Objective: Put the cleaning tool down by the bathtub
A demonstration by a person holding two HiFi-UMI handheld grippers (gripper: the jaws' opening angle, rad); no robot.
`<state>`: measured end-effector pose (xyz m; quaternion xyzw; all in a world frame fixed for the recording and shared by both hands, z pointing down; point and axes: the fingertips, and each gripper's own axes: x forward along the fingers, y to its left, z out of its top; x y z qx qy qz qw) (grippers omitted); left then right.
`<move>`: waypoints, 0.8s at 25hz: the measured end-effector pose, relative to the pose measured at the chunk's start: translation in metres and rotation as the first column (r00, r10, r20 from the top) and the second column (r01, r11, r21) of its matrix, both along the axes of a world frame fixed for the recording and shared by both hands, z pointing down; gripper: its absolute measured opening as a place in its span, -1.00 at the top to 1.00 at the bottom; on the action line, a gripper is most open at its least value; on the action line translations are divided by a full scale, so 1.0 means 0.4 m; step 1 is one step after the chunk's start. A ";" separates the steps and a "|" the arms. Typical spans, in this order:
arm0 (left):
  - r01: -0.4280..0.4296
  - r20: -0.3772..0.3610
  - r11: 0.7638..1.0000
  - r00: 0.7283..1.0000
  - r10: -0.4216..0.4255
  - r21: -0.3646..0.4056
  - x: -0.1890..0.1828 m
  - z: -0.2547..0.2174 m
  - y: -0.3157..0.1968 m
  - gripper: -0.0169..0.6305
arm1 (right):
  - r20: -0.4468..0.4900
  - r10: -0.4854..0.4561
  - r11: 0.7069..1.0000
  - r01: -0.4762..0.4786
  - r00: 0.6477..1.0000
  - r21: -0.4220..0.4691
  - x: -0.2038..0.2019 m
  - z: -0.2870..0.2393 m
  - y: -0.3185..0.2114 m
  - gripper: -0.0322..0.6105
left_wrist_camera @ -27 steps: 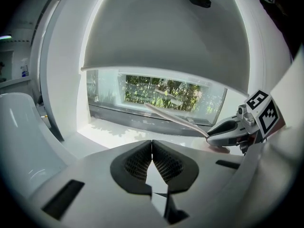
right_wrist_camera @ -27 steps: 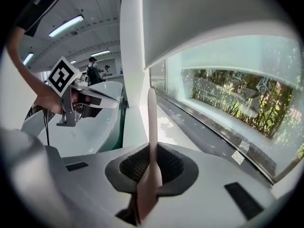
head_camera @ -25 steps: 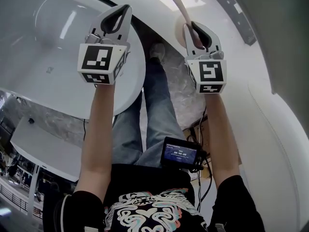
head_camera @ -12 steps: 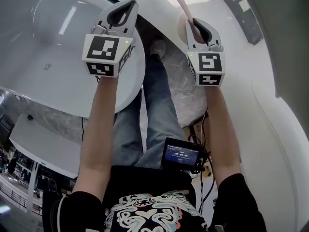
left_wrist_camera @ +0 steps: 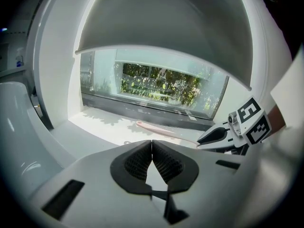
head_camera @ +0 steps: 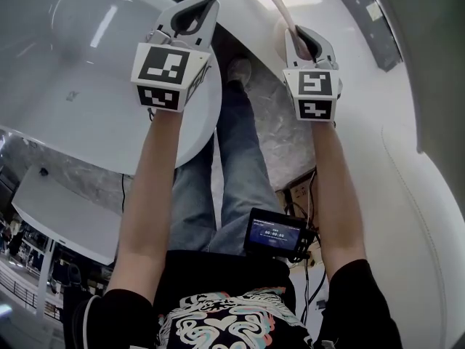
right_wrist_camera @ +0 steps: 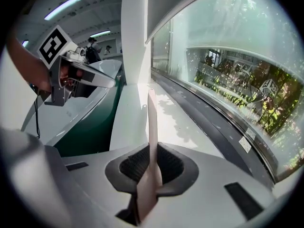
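Head view looks steeply down; both gripper views, close behind their jaws, share the window ledge.

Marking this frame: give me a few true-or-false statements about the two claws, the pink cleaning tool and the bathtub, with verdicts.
1. The right claw is shut on the pink cleaning tool. True.
2. The left claw gapes wide open. False: its jaws are together with nothing between them.
3. The cleaning tool lies inside the bathtub. False: it is held in the right claw and reaches out over the white ledge.
4. A small lit screen sits at the person's waist. True.
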<state>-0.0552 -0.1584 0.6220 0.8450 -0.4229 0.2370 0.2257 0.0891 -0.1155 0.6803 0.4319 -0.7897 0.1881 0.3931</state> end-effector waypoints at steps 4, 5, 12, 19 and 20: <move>0.004 -0.007 1.000 1.000 -0.004 -0.009 0.001 0.008 -0.002 0.90 | -0.027 -0.017 1.000 0.016 1.000 -0.013 0.001 0.022 -0.005 0.69; 0.005 -0.008 1.000 1.000 -0.005 -0.011 0.000 0.010 -0.002 0.90 | -0.035 -0.021 1.000 0.021 0.999 -0.016 0.001 0.027 -0.006 0.69; 0.012 -0.008 1.000 1.000 -0.012 -0.024 -0.010 0.021 0.006 0.90 | -0.083 -0.015 0.998 0.009 0.996 -0.062 0.012 0.060 0.002 0.69; 0.026 -0.017 0.999 0.999 -0.027 -0.032 -0.019 0.027 0.015 0.90 | -0.095 -0.046 0.997 0.039 0.994 -0.071 0.001 0.061 0.005 0.69; 0.028 -0.020 0.999 0.999 -0.029 -0.033 -0.019 0.027 0.016 0.90 | -0.097 -0.042 0.997 0.035 0.994 -0.071 0.004 0.059 0.004 0.69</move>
